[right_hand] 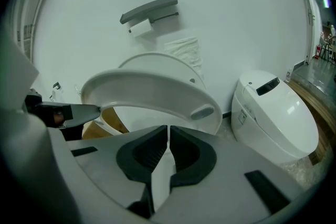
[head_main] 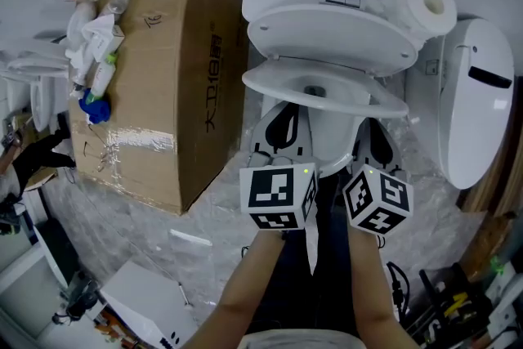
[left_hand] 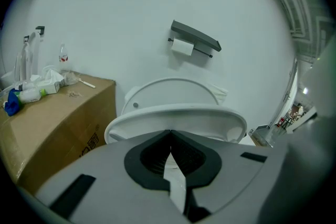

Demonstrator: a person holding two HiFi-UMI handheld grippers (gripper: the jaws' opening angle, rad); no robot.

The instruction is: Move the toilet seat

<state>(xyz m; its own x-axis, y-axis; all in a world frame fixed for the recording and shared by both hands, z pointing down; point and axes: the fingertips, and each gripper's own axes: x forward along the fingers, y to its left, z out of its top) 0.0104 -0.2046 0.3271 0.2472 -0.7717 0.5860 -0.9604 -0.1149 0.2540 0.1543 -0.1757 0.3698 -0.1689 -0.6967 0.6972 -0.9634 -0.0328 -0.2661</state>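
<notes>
The toilet seat [left_hand: 176, 114] stands half raised, between the bowl [head_main: 331, 139] and the lid [left_hand: 170, 93], which leans back. Its hinged end is the far one, so the long axis of the seat runs from there straight toward the person, and the free front edge is the part nearest to both claws. The left gripper [left_hand: 170, 135] has its jaws pressed together with nothing between them, and the front rim of the seat lies directly ahead of its tips and a little above them. In the right gripper view a grey pointed part comes in from the left and meets the lower rim of the seat. I believe this is the tip of the left gripper touching the rim from below, but the wide-angle picture does not let me be sure that it carries the seat. The right gripper [right_hand: 168, 131] is also closed on nothing. It looks up at the underside of the seat, where one bumper [right_hand: 202, 112] shows, and the rim is ahead and above, apart from its tips. In my judgement the left one is therefore the nearer. Because the seat can turn only about its hinged end, the coming move should press on the front edge along an arc, up toward the lid or down toward the bowl. The second toilet [right_hand: 273, 113] at the right and the cardboard box [left_hand: 52, 118] at the left are well apart from this path.
</notes>
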